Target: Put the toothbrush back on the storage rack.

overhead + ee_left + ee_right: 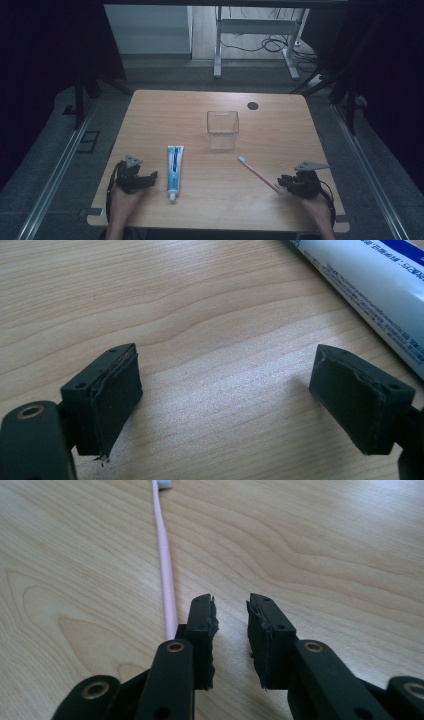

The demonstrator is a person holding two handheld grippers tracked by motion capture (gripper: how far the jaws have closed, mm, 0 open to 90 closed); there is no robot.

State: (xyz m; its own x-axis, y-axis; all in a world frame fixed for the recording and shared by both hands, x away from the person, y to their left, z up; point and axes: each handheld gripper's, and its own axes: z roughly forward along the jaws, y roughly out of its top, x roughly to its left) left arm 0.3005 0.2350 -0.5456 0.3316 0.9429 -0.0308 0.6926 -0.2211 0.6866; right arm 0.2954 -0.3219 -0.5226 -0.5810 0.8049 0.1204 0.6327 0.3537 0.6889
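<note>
Left gripper [150, 176] at lower left of the high view, jaws wide apart, empty, tube [174, 169] just right of it. Right gripper [283, 181] at lower right, jaws narrowly apart, empty; toothbrush [258, 173] handle beside its left jaw. Clear cup [223, 129] upper centre on table [165, 115].

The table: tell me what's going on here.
A person holds a gripper in each hand at a wooden table. The left gripper sits open beside a toothpaste tube, touching nothing. The right gripper is at the handle end of a pink toothbrush, its jaws slightly apart with the handle lying just outside them, not gripped. A clear empty box stands farther back.
</note>
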